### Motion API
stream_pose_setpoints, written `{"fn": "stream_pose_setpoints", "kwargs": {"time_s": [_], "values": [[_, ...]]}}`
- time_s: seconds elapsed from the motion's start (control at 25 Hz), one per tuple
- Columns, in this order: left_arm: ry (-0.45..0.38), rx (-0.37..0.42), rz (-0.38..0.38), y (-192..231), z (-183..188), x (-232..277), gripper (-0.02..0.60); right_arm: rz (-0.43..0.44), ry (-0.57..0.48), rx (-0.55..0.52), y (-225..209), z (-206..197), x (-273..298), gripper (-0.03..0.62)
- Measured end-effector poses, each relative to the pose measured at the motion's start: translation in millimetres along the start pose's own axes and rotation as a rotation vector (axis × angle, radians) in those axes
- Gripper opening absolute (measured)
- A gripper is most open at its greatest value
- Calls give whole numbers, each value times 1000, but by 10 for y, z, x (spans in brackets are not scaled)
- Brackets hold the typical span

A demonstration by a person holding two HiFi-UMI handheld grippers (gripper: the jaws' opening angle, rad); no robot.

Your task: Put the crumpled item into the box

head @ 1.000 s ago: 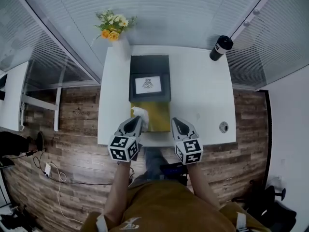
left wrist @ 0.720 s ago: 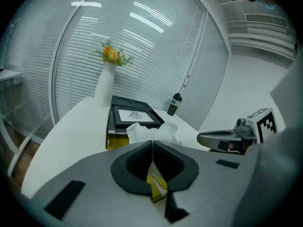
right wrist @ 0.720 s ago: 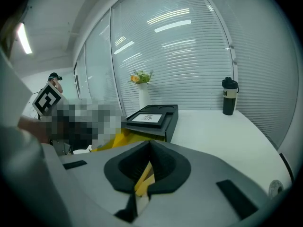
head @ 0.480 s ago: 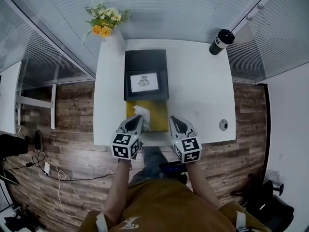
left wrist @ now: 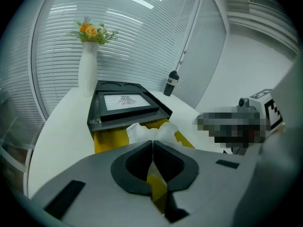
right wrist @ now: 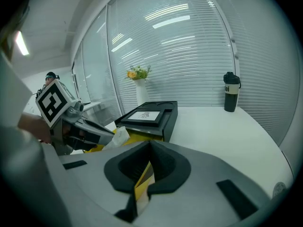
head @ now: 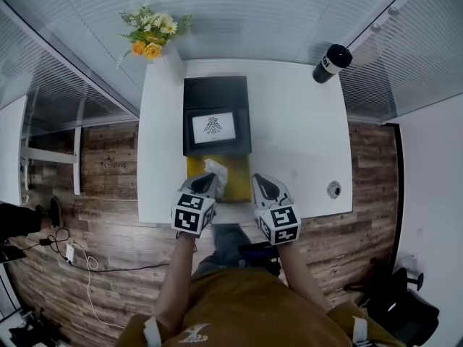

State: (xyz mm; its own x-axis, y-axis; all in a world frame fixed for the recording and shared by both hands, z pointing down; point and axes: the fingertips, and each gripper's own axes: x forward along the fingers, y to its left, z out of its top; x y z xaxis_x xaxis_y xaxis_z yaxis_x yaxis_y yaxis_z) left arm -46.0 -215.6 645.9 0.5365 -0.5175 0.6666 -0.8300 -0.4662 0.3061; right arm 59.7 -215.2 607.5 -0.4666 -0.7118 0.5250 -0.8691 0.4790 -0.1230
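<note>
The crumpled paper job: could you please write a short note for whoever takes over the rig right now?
Left tool: shut on the crumpled paper, held at the near end of the open yellow tray of the black box.
Right tool: jaws together, nothing seen between them, beside the tray's right side.
Done: paper gripped and at the tray.
Left: set it inside, open the left tool.

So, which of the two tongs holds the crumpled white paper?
The left tongs: the crumpled white paper sticks out from their shut tips, over the yellow box. The right tongs are shut on nothing.
</note>
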Motion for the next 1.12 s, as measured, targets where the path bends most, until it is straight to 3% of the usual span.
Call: {"fn": "stream_pose_setpoints", "kwargs": {"time_s": [0.2,0.56,0.84,1.12], "values": [[101,31,-19,-6,-76,151,31,-13,14,15,-89,-50,52,12],[213,41,-47,-57,-159,343,31,-22,27,23,-177,-35,126,12],[267,58,-69,-88,-234,419,32,-20,34,16,-171,-34,160,12],[257,72,-77,-105,-231,422,41,-1,35,14,-114,-16,174,12]]}}
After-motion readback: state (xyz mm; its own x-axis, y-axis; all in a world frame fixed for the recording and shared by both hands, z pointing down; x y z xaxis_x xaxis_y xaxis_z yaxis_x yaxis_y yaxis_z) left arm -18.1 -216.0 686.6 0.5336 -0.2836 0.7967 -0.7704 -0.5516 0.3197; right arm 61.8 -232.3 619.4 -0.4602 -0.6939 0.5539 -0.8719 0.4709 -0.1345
